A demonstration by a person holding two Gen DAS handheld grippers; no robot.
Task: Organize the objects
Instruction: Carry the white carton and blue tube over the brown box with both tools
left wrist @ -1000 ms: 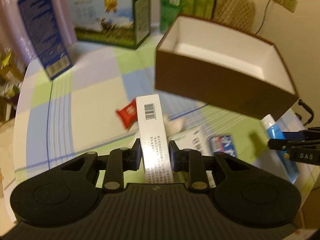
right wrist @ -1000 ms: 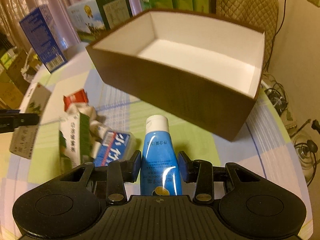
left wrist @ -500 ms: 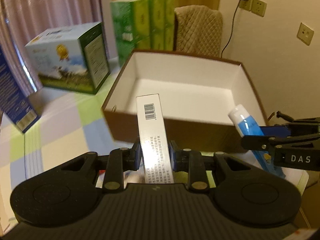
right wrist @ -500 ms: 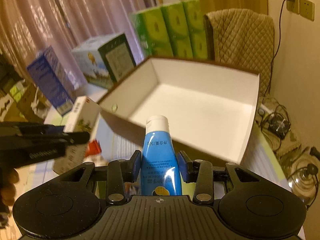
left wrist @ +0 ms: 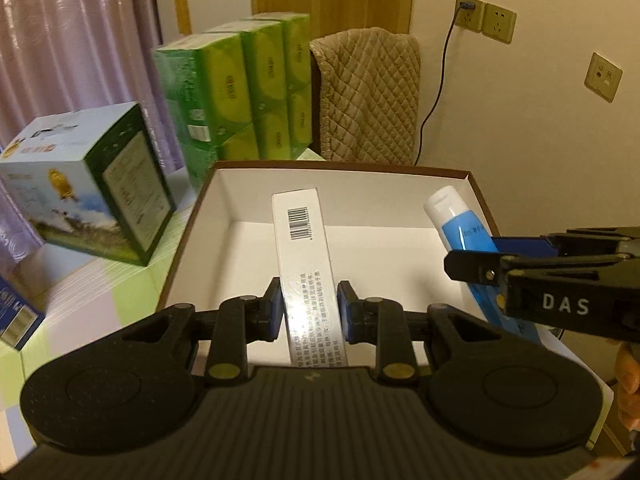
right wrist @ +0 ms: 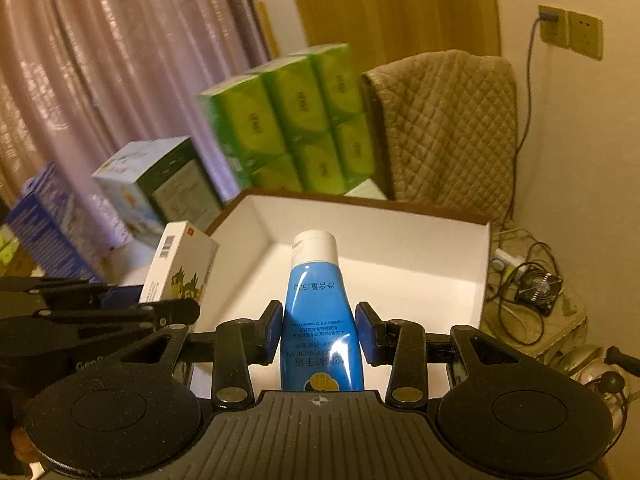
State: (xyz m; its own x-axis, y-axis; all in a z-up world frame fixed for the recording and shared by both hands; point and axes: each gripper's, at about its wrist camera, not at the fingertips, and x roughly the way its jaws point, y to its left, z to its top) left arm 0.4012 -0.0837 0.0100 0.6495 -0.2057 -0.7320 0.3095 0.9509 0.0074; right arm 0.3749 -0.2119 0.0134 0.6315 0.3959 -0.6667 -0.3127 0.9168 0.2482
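Cardboard this thin should be light and stiff but crushable, so the left hand-held gripper [left wrist: 308,306] rightly pinches the narrow white carton [left wrist: 306,264] across its slim faces near the lower end. The right hand-held gripper [right wrist: 319,334] is closed on the blue tube [right wrist: 319,312] at mid-body; it looks soft and slick. Both are held level, pointing forward over the empty brown box [left wrist: 352,172] on the tabletop [left wrist: 104,292].
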